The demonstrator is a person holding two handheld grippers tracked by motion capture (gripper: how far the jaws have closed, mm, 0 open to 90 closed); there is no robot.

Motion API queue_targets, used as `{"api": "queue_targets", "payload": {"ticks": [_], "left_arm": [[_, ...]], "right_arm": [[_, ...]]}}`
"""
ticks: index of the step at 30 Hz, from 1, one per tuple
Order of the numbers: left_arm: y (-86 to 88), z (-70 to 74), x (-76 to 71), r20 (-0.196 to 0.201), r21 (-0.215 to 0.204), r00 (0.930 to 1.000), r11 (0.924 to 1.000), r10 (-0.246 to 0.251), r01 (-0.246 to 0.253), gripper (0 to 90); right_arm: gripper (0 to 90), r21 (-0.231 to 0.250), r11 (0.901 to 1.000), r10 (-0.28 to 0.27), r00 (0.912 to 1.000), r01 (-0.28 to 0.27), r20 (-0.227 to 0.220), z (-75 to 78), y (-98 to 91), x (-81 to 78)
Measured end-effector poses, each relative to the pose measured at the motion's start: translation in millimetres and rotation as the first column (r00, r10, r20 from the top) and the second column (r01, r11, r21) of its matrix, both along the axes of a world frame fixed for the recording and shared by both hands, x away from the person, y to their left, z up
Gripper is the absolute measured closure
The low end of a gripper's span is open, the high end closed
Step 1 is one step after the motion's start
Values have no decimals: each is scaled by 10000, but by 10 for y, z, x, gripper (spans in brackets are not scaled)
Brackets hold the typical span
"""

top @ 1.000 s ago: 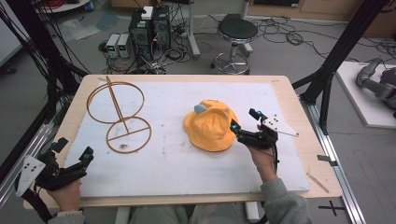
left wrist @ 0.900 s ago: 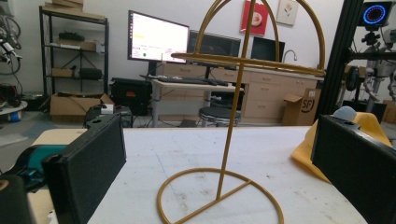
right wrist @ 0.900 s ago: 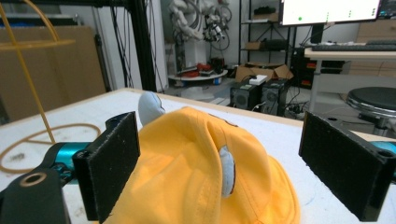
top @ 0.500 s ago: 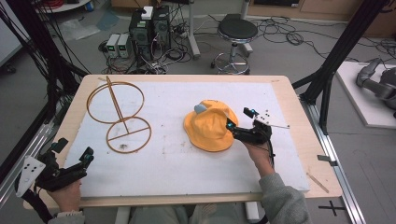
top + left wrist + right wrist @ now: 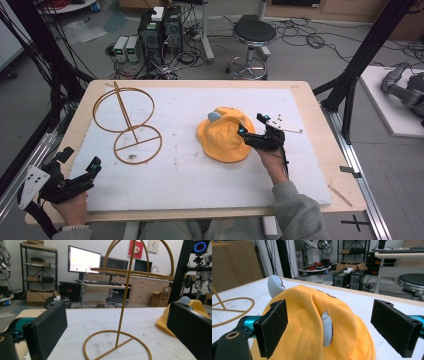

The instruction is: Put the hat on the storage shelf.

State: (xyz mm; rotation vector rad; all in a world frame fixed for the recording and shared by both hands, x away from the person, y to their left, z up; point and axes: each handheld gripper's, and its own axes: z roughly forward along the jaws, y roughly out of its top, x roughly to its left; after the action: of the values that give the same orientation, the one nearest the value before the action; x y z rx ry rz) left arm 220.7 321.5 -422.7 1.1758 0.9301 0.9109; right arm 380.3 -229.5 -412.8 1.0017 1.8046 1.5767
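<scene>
High view: the hat (image 5: 225, 142) lies right of the stand (image 5: 127, 125) on the tabletop (image 5: 310, 100); the right gripper (image 5: 250, 131) touches its brim.

Left gripper view: left gripper (image 5: 117, 327) released, facing the stand; a box (image 5: 163, 296) reads "SF".

Right gripper view: jaws released, straddling the hat.

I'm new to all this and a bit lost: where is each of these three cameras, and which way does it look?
High view: above the table, looking down; both forearms, left gripper, right gripper at the yellow hat.
Left gripper view: low on the left gripper, facing the gold wire stand; open jaws.
Right gripper view: on the right gripper, facing the hat; open jaws.
All three share hat and stand.
</scene>
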Motion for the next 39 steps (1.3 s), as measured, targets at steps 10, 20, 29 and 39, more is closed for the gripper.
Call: {"api": "queue_targets", "payload": {"ticks": [10,20,29,39], "left_arm": [[9,-4,15,23,-33,10000,10000,52,-51,35],[32,-5,7,44,-80,9999,9999,131,-130,35],[29,-3,8,19,-84,9998,9998,203,-202,35],[28,1,5,79,-97,9997,9997,227,-226,44]], "right_arm": [[147,-116,9999,69,9996,-73,-290,-90,145,95],[232,-414,9990,134,9983,-158,-571,-144,189,130],[530,-487,9980,357,9945,-406,-984,-156,180,139],[835,-859,9959,259,9985,-300,-487,-58,185,56]]}}
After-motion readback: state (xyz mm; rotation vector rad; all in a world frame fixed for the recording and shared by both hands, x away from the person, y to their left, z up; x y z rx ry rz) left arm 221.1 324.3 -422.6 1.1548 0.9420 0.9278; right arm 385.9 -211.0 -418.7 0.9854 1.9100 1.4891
